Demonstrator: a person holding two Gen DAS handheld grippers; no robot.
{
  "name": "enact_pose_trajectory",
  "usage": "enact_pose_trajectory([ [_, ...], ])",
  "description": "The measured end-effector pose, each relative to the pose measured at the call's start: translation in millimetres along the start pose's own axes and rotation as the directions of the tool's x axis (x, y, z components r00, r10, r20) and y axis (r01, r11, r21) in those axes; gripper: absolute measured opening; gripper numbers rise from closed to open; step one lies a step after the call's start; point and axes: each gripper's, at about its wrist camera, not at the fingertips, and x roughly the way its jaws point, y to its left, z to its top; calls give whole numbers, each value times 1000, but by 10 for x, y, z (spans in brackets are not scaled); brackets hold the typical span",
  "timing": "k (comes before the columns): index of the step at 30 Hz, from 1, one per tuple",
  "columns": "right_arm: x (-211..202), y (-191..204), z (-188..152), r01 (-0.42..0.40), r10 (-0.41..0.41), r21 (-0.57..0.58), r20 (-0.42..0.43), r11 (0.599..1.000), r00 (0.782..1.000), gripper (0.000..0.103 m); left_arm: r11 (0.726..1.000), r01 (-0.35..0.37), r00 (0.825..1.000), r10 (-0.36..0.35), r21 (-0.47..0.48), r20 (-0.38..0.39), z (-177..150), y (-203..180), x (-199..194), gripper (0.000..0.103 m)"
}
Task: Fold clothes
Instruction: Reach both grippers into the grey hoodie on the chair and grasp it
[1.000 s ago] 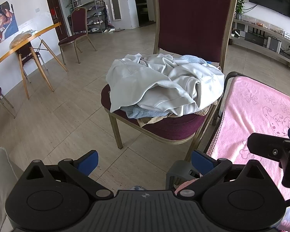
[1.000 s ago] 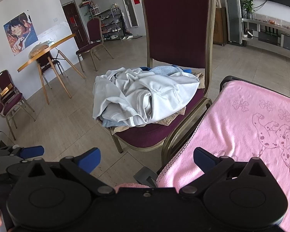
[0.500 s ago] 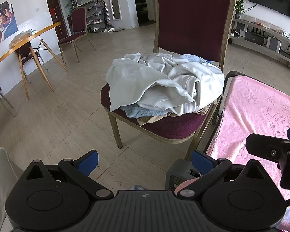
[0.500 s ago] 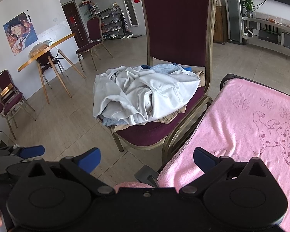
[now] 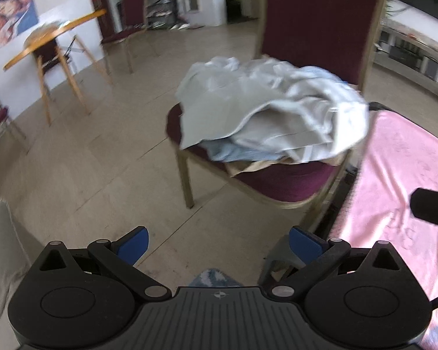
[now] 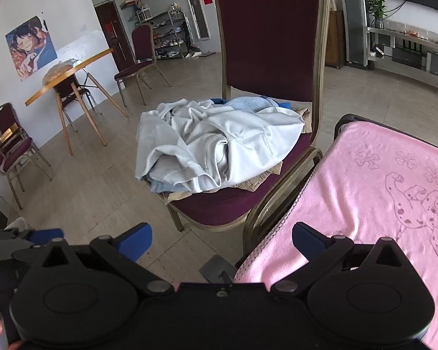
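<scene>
Left wrist view, blurred: the left tongs (image 5: 217, 240) are spread wide and hold nothing, their blue tips over bare floor (image 5: 102, 157). The clothes (image 5: 265, 113) lie ahead and slightly right, a crumpled heap on the seat of the chair (image 5: 289, 186), well apart from the tips. A pale grey garment tops the heap, with a light blue piece and a tan one showing beneath at the front edge. The heap runs roughly left to right across the seat, and its left flap overhangs the seat's near-left corner. A pink towel (image 5: 406, 175) covers the surface to the right, just beside the chair. The dark end of the other gripper juts in at the right edge.

Right wrist view, sharp: the right tongs (image 6: 222, 240) are also spread and empty. Here the clothes (image 6: 216, 143) lie ahead and a little left, and the towel (image 6: 379, 192) fills the right side, its near edge under the right fingertip. The chair's gold frame (image 6: 280, 195) stands between the tongs and the towel's left edge.

By my judgement both tongs are about equally far from the heap. The overhanging left flap faces the left tongs with clear floor for approach. The chair back walls off the far side, so any lift goes up and toward the towel, which lies flat and bare as a surface for folding.
</scene>
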Motion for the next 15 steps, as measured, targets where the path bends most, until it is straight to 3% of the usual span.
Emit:
enact_pose_trajectory([
  [2,139,-2,46,-11,11,-9,-2,1000,1000,103,999,0,1000,-1,-33,-14,6,125,101,101],
  [8,471,-63,220,-70,69,42,42,997,997,99,992,32,997,-40,-124,-61,16,461,390,81],
  [10,570,-89,307,-97,93,72,55,993,994,87,991,47,997,-54,-125,-52,51,460,440,80],
  [12,691,-121,401,-119,114,118,54,986,992,63,990,62,997,-68,-126,-43,87,458,490,80],
  [15,899,-221,519,-162,154,230,53,960,987,48,988,85,996,-89,-128,-30,140,455,564,80],
])
